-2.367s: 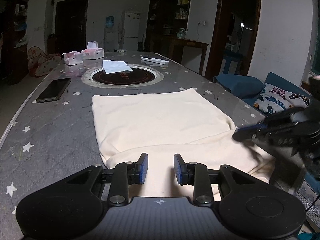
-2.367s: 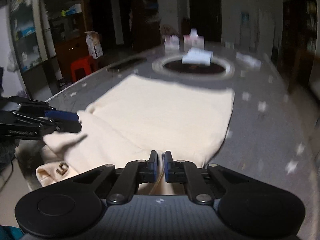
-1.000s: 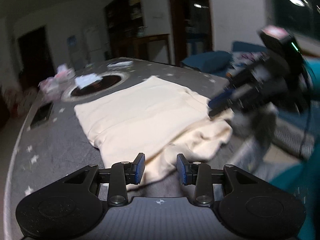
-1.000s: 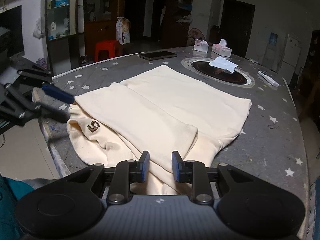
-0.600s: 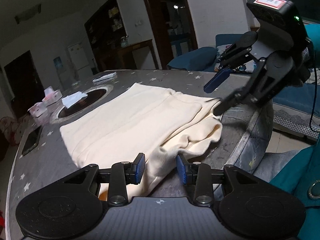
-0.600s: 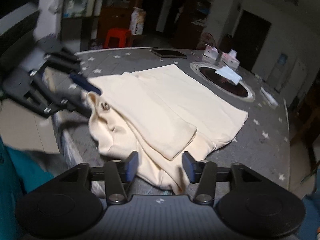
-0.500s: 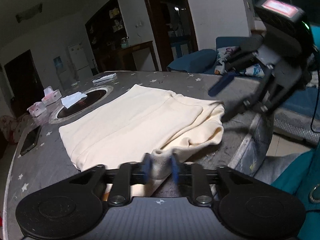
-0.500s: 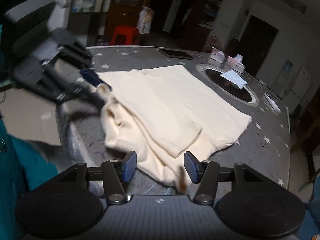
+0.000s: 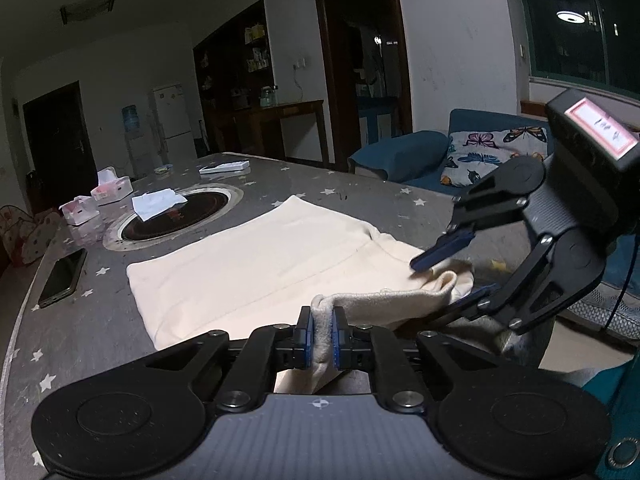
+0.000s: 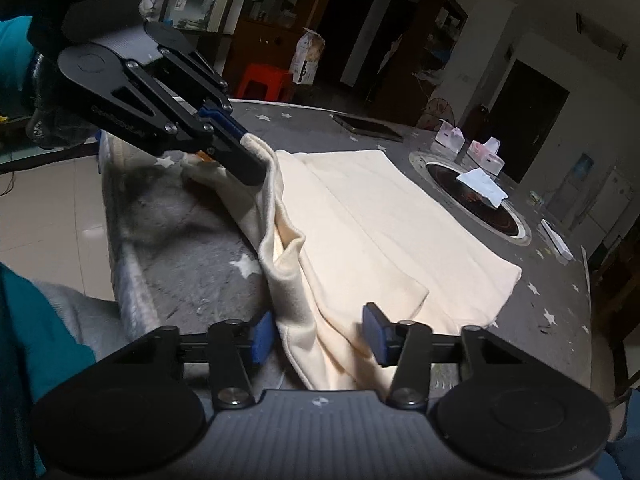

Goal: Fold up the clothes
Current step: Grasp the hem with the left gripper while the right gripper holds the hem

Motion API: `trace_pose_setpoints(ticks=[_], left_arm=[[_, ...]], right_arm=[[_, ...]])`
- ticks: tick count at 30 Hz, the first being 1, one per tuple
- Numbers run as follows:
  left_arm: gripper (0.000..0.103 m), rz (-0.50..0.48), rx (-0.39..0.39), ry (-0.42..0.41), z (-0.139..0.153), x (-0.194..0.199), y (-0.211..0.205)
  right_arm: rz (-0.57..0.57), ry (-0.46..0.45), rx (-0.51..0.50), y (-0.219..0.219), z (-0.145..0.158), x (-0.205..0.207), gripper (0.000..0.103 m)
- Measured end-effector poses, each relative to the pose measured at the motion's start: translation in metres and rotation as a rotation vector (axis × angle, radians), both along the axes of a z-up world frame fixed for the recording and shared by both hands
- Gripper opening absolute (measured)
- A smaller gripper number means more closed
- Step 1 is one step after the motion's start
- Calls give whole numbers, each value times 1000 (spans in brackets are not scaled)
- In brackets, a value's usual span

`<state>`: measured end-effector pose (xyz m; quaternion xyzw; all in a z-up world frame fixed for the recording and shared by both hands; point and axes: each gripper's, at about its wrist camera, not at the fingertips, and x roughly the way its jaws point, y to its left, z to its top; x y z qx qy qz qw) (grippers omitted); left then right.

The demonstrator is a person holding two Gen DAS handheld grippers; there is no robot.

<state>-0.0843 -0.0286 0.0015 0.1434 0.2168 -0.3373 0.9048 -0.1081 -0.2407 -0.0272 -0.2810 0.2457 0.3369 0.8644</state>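
Cream garment (image 9: 256,264) spread flat on the grey starred table (image 9: 80,320), near edge bunched and lifted. Pinched tight at a fold by the left gripper (image 9: 321,334); straddled by the closing right gripper (image 10: 318,334), pads not visibly pressing. Lower hem cut off behind both gripper bodies, pad contact hard to judge.
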Motion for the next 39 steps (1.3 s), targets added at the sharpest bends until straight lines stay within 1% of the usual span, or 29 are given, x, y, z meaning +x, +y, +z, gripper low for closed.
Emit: trace_pose_setpoints(ticks=[1, 2, 3, 5, 8, 10, 12, 13, 15, 19, 23, 24, 26, 27, 28, 30, 35, 39], left_arm=[[10, -1, 0, 2, 0, 0, 0], [10, -2, 0, 4, -1, 0, 0], [10, -4, 1, 5, -1, -1, 0], [11, -12, 9, 4, -4, -4, 3], [16, -13, 27, 1, -9, -12, 5], [25, -9, 40, -8, -12, -18, 8], [28, -5, 65, -26, -15, -22, 10], [34, -2, 80, -35, -17, -24, 11], [38, 2, 106, -46, -21, -26, 13], [38, -4, 163, -85, -29, -30, 14], [38, -27, 202, -102, -35, -31, 13], [37, -31, 212, -106, -36, -31, 13], [25, -32, 222, -113, -39, -30, 13], [15, -33, 220, -115, -39, -30, 13], [9, -32, 213, -112, -39, -31, 14], [5, -29, 194, -109, -36, -31, 16], [5, -17, 143, -111, -22, -35, 23], [4, -5, 83, -99, -4, -47, 31]], right_arm=[[4, 8, 2, 0, -1, 2, 35], [7, 16, 4, 1, -2, 4, 25], [11, 24, 6, 1, -3, 7, 20], [-1, 48, 28, -1, -1, 11, 15], [-21, 85, 63, -4, 3, 17, 13], [-34, 103, 89, -7, 6, 20, 12], [-43, 112, 107, -8, 10, 22, 12], [-48, 116, 115, -9, 11, 23, 12], [-57, 121, 129, -10, 14, 25, 11], [-76, 117, 141, -11, 17, 29, 11], [-101, 110, 150, -11, 19, 31, 11], [-105, 107, 152, -11, 19, 31, 11], [-112, 101, 154, -10, 18, 30, 11], [-115, 96, 156, -10, 18, 30, 11], [-117, 91, 157, -9, 17, 29, 11], [-118, 83, 166, -9, 17, 27, 10], [-118, 64, 186, -11, 22, 20, 9], [-93, 41, 206, -17, 36, 3, 9]])
